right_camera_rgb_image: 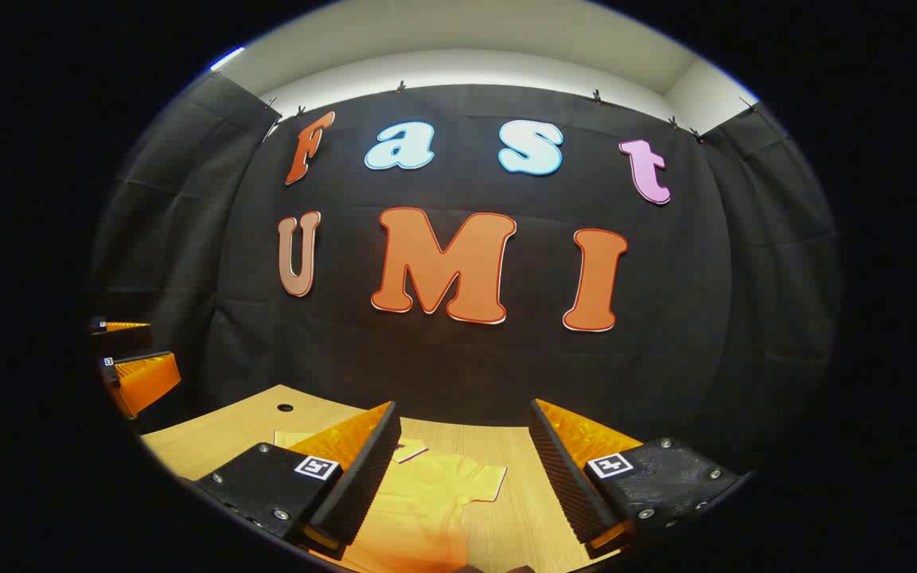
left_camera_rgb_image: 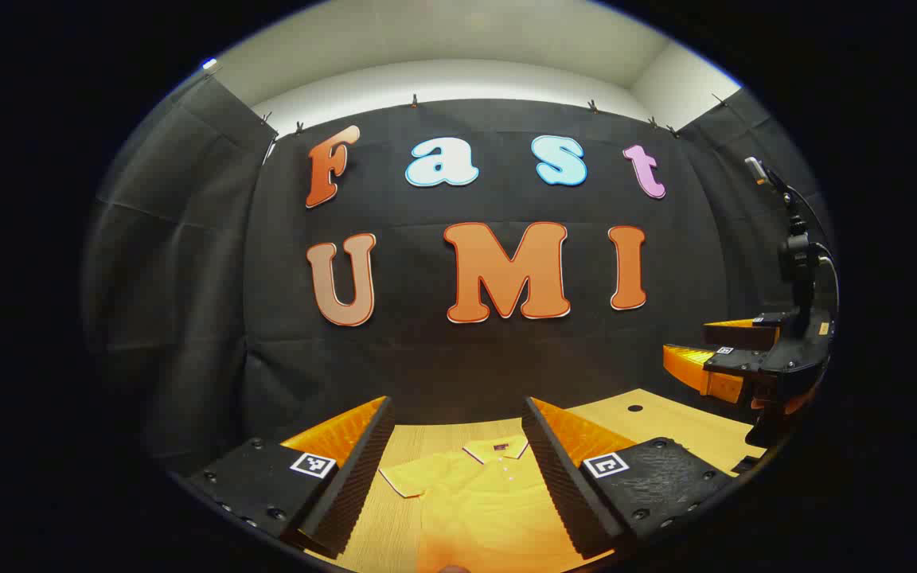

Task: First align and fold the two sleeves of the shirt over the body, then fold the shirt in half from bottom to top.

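Observation:
A yellow polo shirt lies flat on the wooden table, collar toward the wall, its left sleeve spread out. My left gripper hovers open above it, nothing between its fingers. In the right gripper view the same shirt lies below, its right sleeve spread out, and my right gripper is open and empty above it. The right gripper also shows at the right edge of the left gripper view, and the left gripper at the left edge of the right gripper view.
The black cloth wall stands close behind the table's far edge. A small round hole is in the tabletop at the shirt's right, also visible as the hole in the right gripper view. A stand with a cable rises at the far right.

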